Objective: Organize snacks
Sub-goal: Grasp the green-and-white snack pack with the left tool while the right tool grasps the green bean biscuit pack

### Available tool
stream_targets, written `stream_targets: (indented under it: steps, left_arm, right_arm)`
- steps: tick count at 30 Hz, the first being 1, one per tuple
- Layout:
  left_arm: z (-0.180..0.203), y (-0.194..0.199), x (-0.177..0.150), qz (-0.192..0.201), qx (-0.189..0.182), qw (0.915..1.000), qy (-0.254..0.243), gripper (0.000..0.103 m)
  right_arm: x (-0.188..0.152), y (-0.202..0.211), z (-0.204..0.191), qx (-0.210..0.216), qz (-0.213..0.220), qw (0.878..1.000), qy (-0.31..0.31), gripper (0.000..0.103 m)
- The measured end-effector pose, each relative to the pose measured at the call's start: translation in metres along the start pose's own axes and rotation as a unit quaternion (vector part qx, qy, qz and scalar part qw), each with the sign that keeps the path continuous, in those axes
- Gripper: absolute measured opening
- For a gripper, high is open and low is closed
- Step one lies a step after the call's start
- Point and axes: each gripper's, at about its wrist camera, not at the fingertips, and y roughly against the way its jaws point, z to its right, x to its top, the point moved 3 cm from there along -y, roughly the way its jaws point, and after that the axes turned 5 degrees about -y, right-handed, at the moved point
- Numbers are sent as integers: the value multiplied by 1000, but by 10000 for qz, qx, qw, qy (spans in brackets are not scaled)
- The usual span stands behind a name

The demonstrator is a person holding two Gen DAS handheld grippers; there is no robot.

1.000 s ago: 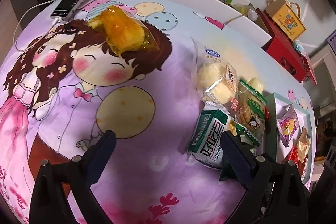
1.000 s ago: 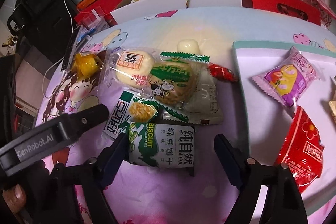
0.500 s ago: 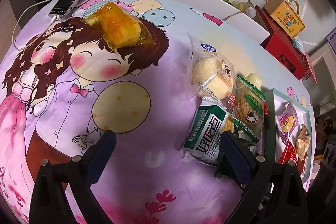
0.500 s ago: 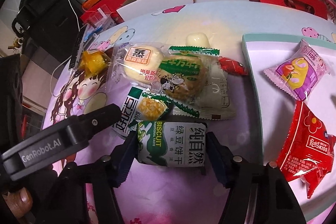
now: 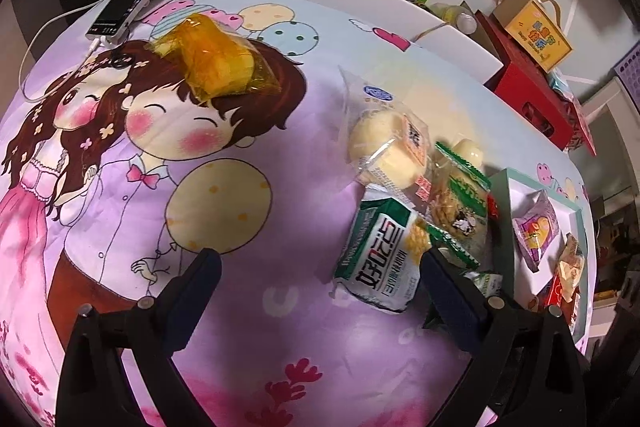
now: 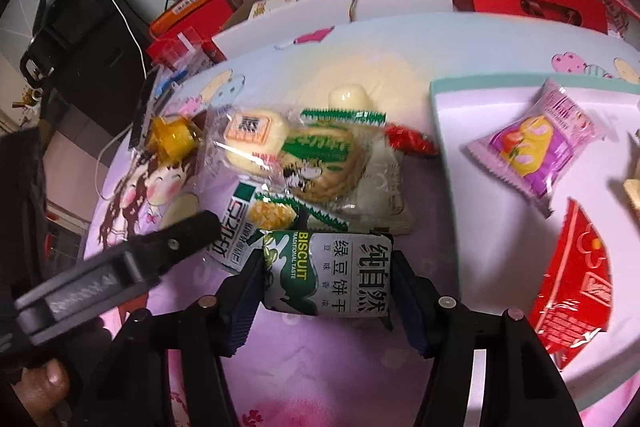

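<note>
Biscuit packet sits between the closing jaws of the right hand-held gripper, pads touching its ends.

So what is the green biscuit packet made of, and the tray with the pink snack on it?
The biscuit packet looks like thin glossy plastic film: it shines and crinkles between the closing right gripper pads. The tray seems hard, smooth plastic, with a white floor and a raised teal rim, though painted wood is possible.
</note>
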Motion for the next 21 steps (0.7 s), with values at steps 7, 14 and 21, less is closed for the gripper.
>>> stream_targets:
  steps: [7, 14, 21]
  left_arm:
    - [7, -2, 1, 0, -15, 10000, -76, 99]
    - [9, -2, 2, 19, -97, 9999, -86, 98]
    - [31, -16, -4, -166, -38, 9987, -487, 84]
  right_arm:
    - [3, 9, 4, -54, 68, 10000, -33, 64]
    - [11, 42, 14, -182, 518, 9985, -77, 64]
    - [17, 58, 33, -295, 710, 9966, -282, 64]
